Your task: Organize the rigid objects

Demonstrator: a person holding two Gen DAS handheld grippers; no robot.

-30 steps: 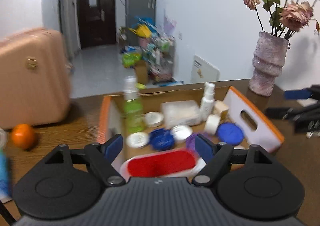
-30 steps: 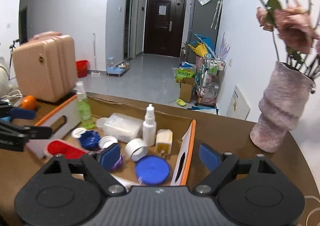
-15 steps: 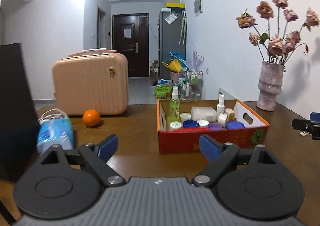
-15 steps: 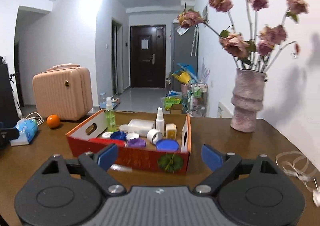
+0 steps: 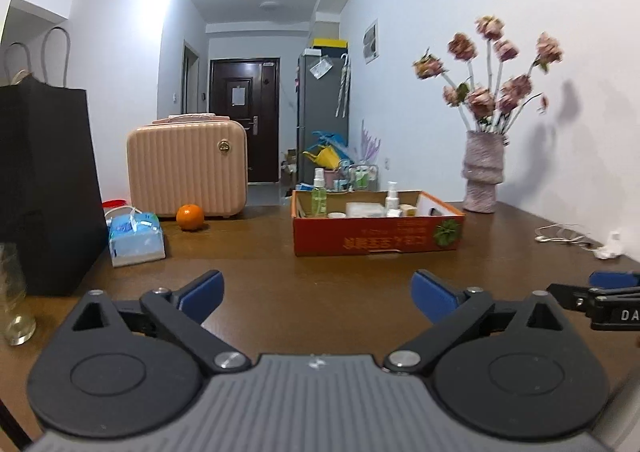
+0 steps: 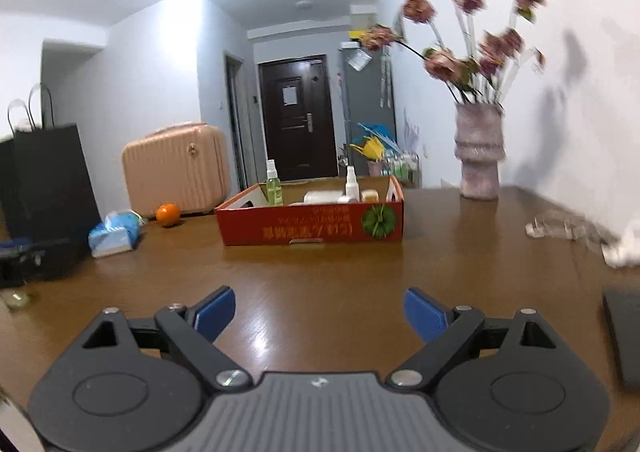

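Red cardboard box [image 5: 376, 242] is sitting on the brown wooden table [image 5: 320, 284], well ahead of both grippers. Standing inside it are a green spray bottle [image 5: 319, 192] at the left and a white spray bottle [image 5: 392, 194] further right, with a clear plastic case [image 5: 364, 209] lying between them; lower contents are hiding behind the box wall. Left gripper [image 5: 316, 294] has just been opening and is spreading wide, holding nothing. Right gripper [image 6: 319, 312] is likewise gaping empty, having just been opening. An orange [image 5: 190, 217] and a tissue pack [image 5: 136, 238] are resting left of the box, a vase [image 5: 482, 176] of dried flowers to its right.
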